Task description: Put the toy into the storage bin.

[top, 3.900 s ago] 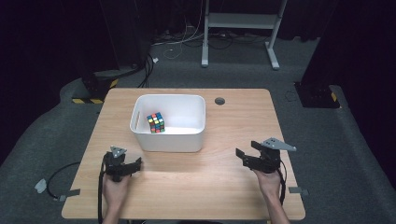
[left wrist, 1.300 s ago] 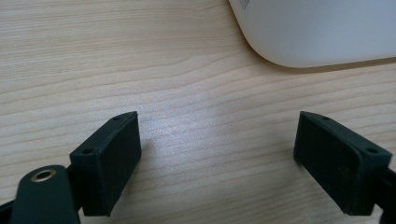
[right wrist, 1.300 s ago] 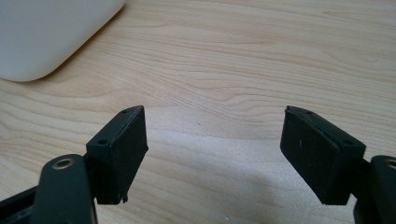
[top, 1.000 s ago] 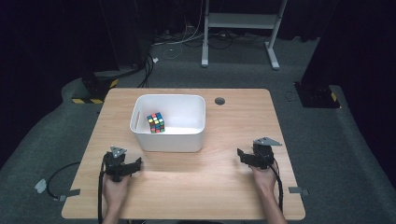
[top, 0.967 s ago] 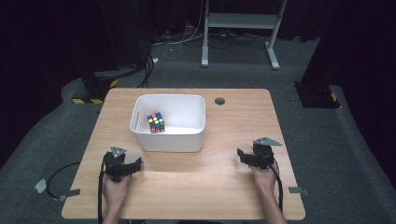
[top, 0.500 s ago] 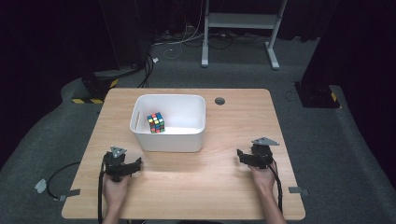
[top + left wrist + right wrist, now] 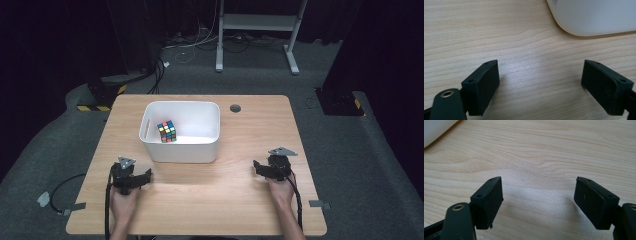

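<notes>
High view: 2 hand-held grippers rest low over the wooden table [image 7: 215, 195], each near the person's edge. The left gripper [image 7: 131, 176] sits just short of the near left corner of the white bin [image 7: 181, 150]; in the left gripper view its 2 black jaws stand wide apart with bare wood between them, the bin's rounded corner [image 7: 596, 17] ahead and to the right. The right gripper [image 7: 272, 167] lies well apart from the bin, out to its right; the right gripper view shows its jaws spread, nothing between them. A colourful puzzle cube [image 7: 167, 131] sits inside the bin, ahead of both grippers.
</notes>
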A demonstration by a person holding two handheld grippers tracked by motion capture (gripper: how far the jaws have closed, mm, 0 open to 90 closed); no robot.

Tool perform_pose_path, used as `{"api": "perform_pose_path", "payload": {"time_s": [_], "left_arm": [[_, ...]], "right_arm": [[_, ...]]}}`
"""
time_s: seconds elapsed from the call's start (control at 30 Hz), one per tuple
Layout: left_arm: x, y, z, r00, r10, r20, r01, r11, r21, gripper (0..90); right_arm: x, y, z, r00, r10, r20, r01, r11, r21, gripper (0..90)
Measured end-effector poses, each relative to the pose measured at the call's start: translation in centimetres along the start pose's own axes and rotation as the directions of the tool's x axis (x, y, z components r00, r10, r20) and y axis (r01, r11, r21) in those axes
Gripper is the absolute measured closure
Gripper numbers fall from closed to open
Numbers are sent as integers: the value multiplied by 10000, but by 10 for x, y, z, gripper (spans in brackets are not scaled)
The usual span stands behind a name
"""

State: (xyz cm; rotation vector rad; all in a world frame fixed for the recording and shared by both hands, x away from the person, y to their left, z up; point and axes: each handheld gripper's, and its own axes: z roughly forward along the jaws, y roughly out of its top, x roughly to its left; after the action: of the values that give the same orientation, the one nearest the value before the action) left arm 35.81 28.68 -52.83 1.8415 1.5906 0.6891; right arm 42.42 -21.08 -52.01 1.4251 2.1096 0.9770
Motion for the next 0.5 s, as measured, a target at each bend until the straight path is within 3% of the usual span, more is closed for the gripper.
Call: {"api": "perform_pose_path", "payload": {"time_s": [0.5], "left_arm": [[0,0,0,10000,-3,-6,3,10000,13,150]], "right_arm": [[0,-1,3,10000,-26,85,25,9999,126,235]]}}
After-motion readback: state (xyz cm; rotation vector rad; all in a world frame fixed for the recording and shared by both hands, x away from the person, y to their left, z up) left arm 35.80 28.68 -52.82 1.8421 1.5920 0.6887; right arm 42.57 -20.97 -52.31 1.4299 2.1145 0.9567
